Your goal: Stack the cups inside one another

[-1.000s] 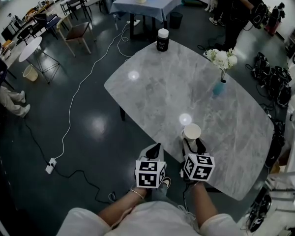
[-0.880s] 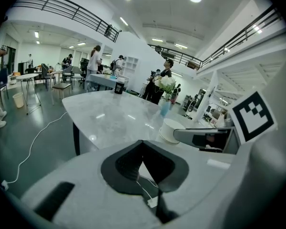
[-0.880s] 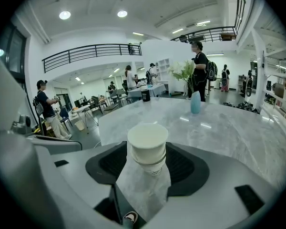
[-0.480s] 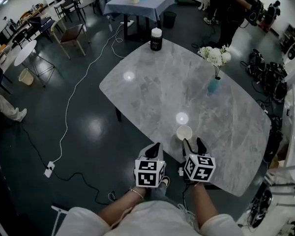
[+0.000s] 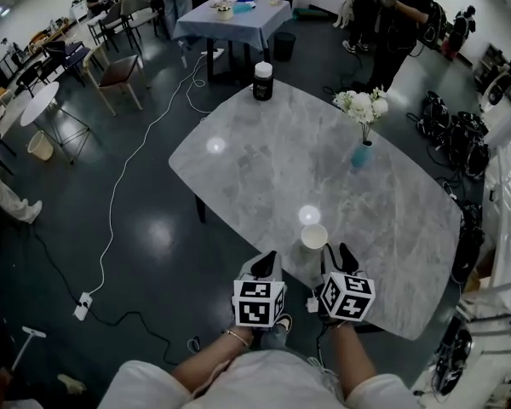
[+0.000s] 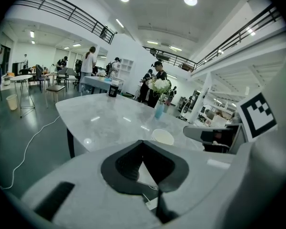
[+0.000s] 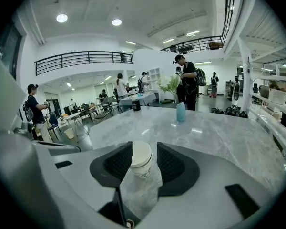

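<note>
1 cup (image 5: 314, 237), maybe nested, by table (image 5: 324, 160) near edge. right gripper (image 5: 339, 251): jaws apart, just been closing, cup between them, ungripped. left gripper (image 6: 143, 142): only its own view shows jaws together, empty.

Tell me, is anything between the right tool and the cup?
Nothing visible. The cup stands right before the right tool, showing between its parted jaws, which have just been closing without gripping it.

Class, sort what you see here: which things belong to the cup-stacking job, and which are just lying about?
Belong to the job:
- white cup
- marble table it stands on

Just lying about:
- blue vase of white flowers
- dark jar with a white lid, at the table's far end
</note>
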